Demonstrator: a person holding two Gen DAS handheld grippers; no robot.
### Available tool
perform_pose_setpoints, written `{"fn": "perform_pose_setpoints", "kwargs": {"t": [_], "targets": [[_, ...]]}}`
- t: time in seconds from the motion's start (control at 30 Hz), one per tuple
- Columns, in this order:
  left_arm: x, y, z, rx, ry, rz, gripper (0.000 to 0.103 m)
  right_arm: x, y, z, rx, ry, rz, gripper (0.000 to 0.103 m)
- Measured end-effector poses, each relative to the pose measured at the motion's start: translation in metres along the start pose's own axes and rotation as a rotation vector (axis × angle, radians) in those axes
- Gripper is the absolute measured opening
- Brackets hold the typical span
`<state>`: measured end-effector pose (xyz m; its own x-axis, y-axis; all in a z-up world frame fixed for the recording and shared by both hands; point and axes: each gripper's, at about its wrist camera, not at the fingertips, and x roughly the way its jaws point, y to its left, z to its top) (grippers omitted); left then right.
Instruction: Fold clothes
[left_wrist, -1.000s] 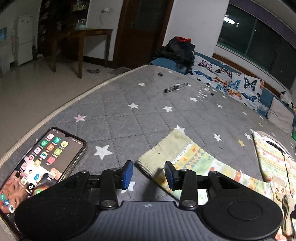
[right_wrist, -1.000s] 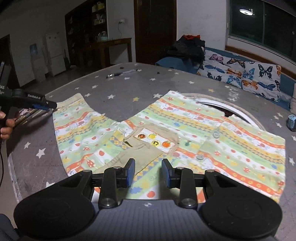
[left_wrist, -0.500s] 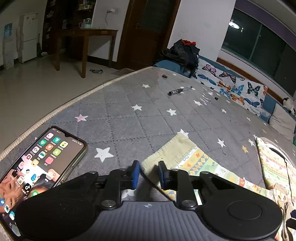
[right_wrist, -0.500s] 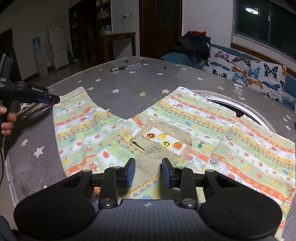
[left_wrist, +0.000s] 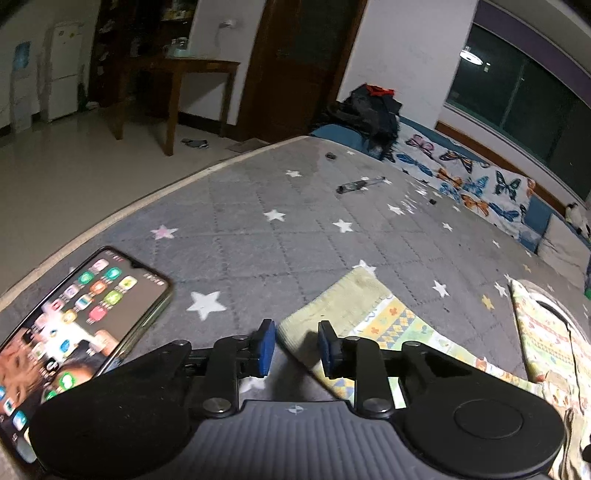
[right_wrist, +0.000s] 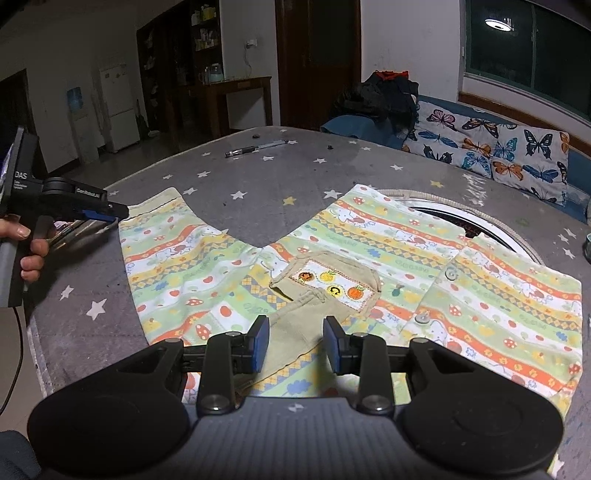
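Since a second ago the left gripper (left_wrist: 295, 347) has drawn its jaws in from a wide stance to a narrow gap, and the sleeve cuff (left_wrist: 332, 314) of the patterned shirt (right_wrist: 369, 266) now lies between the blue pads (left_wrist: 266, 347); whether they actually pinch the cloth cannot be told, since a gap shows on either side of the fabric edge. The right gripper (right_wrist: 295, 345) has hardly shifted and stands with its jaws apart, hovering above the shirt's lower hem, gripping nothing.

Nearest in the left wrist view, a phone (left_wrist: 77, 321) with a lit screen lies on the grey star-print mattress (left_wrist: 258, 240), just left of the gripper. The shirt is spread flat and face up on the mattress, one sleeve reaching toward the left gripper, a beige chest pocket (right_wrist: 325, 291) near the middle and the collar on the far side. In the right wrist view a hand (right_wrist: 26, 247) holds the left gripper at the sleeve's end.

Farther off, a pen (right_wrist: 256, 147) rests on the mattress. Beyond it lie a butterfly-print pillow (right_wrist: 498, 151) and a dark pile of clothes (right_wrist: 380, 96).
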<state>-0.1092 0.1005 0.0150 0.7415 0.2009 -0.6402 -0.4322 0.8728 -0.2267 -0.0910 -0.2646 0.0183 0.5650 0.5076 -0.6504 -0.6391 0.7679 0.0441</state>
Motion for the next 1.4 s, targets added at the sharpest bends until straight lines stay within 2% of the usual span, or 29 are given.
{"fn": "perform_pose_setpoints", "kwargs": {"t": [0.03,0.1,0.2,0.37,0.47,0.57,0.67,0.77,0.9,1.0,1.1,1.3,1.4], "targets": [[0.001,-0.001,0.000,0.005,0.001,-0.001,0.010,-0.001,0.000,0.000,0.002,-0.003,-0.001,0.032],[-0.001,-0.001,0.002,-0.028,0.004,-0.033,0.008,-0.005,0.001,-0.001,0.005,-0.011,-0.003,0.032],[-0.016,-0.012,0.005,-0.019,-0.026,-0.107,0.007,-0.015,-0.001,-0.002,0.013,-0.028,-0.008,0.032],[-0.057,-0.060,0.013,0.048,-0.070,-0.325,0.007,-0.031,-0.013,-0.004,0.056,-0.055,-0.026,0.032],[-0.075,-0.101,0.009,0.120,-0.065,-0.480,0.007,-0.042,-0.025,-0.006,0.098,-0.069,-0.050,0.032],[-0.089,-0.144,-0.002,0.206,-0.036,-0.625,0.007,-0.056,-0.041,-0.012,0.154,-0.087,-0.070,0.032],[-0.093,-0.185,-0.024,0.288,0.031,-0.740,0.007,-0.071,-0.057,-0.020,0.206,-0.102,-0.101,0.032],[-0.092,-0.220,-0.050,0.384,0.099,-0.802,0.007,-0.085,-0.074,-0.030,0.275,-0.111,-0.124,0.032],[-0.084,-0.252,-0.088,0.512,0.177,-0.827,0.007,-0.094,-0.091,-0.043,0.361,-0.106,-0.128,0.032],[-0.076,-0.258,-0.108,0.568,0.231,-0.815,0.008,-0.093,-0.097,-0.051,0.399,-0.095,-0.121,0.032],[-0.074,-0.258,-0.118,0.602,0.253,-0.813,0.014,-0.085,-0.096,-0.053,0.415,-0.077,-0.095,0.032],[-0.080,-0.235,-0.105,0.612,0.229,-0.804,0.022,-0.066,-0.089,-0.052,0.422,-0.041,-0.061,0.032],[-0.078,-0.212,-0.091,0.583,0.193,-0.750,0.029,-0.062,-0.088,-0.052,0.442,-0.039,-0.054,0.032]]}}
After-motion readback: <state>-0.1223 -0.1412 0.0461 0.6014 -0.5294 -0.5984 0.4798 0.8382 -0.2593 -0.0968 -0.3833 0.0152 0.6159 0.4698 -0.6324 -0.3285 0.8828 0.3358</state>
